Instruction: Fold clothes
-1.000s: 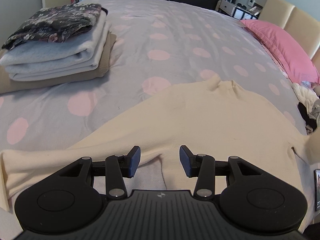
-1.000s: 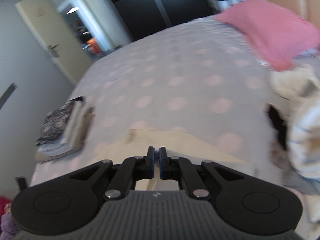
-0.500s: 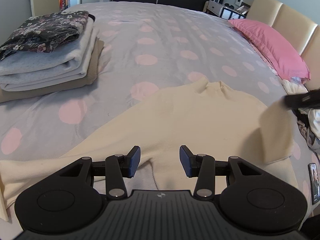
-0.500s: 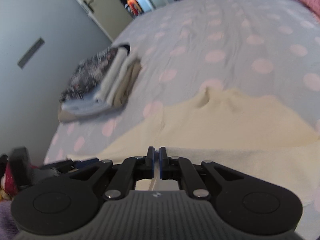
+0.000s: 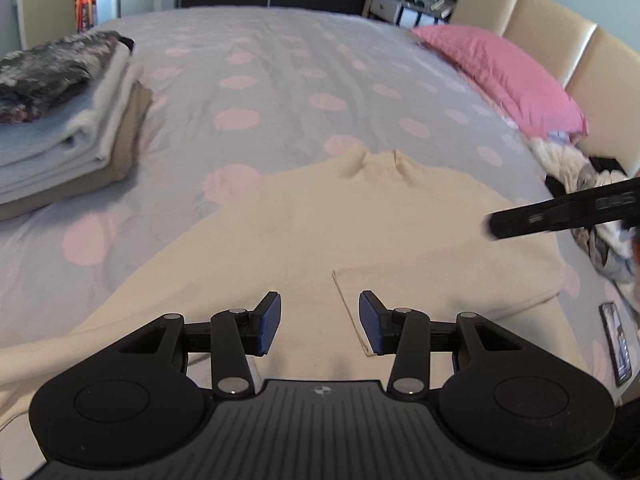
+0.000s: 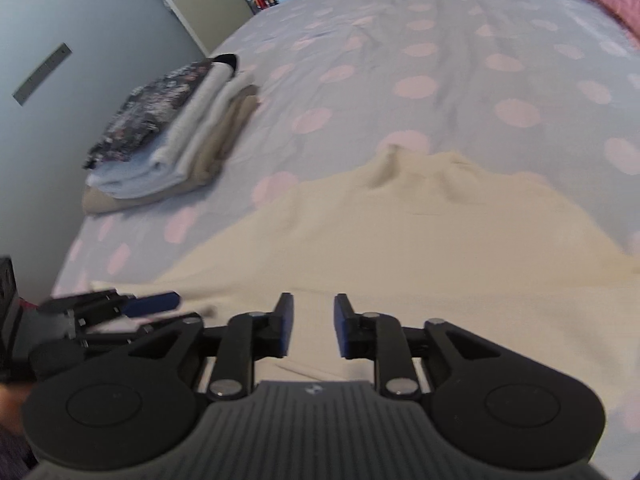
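A cream sweater (image 5: pixel 380 220) lies flat on the dotted bed cover (image 5: pixel 280 80), collar toward the far side. Its right sleeve (image 5: pixel 440 280) is folded across the body, and the cuff edge lies just ahead of my left gripper (image 5: pixel 319 322), which hovers open over the lower body with nothing between its fingers. My right gripper (image 6: pixel 314 326) hangs low over the folded sleeve (image 6: pixel 440 312); its jaws are opening and the pads press on nothing. The other tool's blue fingertip (image 6: pixel 152 304) shows at the left of the right wrist view.
A stack of folded clothes (image 5: pixel 60 120) sits at the bed's left edge. A pink pillow (image 5: pixel 500 76) lies by the beige headboard (image 5: pixel 560 32). A heap of unfolded clothes (image 5: pixel 592 208) and a phone (image 5: pixel 616 348) lie at the right.
My right gripper carried the sleeve across the sweater's body, came down and let it go; its jaws have parted. The left gripper shifted slightly over the sweater, still open.
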Tool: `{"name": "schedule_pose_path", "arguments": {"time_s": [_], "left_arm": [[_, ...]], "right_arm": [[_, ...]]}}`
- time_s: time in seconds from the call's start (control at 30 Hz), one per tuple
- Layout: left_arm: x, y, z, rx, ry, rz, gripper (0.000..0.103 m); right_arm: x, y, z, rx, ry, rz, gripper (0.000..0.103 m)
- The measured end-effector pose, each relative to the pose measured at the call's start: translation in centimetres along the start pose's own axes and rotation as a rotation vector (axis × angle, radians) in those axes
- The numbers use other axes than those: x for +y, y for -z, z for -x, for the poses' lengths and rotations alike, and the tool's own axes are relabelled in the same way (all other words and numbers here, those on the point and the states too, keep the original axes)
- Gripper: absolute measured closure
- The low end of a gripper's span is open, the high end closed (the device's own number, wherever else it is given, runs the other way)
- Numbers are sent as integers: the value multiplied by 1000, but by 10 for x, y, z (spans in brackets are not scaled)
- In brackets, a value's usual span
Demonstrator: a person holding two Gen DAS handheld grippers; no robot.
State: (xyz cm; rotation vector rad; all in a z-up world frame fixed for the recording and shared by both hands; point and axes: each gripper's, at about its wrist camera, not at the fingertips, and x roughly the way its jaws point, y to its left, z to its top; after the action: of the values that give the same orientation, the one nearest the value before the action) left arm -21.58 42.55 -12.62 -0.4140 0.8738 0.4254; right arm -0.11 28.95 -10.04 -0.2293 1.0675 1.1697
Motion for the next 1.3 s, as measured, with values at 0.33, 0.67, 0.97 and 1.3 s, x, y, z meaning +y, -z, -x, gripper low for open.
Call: {"name": "schedule_pose_path", "arguments": {"time_s": [0.33,0.67,0.97,1.3], "left_arm": [[-33,-15,-62,27,-19,-168,62],[-50,-7,-103,52,-63,-227,66],[-64,-23,-71,-19,-5,-171,103],[-33,-68,-22,-152,16,-25,103]], "right_arm": [[-120,36,57,-29,229,-84,67],[-188,50,66,-85,204,-297,65],[-210,37,71,-139,254,-377,61],[-215,43,64,-130,284,-389,60]]}}
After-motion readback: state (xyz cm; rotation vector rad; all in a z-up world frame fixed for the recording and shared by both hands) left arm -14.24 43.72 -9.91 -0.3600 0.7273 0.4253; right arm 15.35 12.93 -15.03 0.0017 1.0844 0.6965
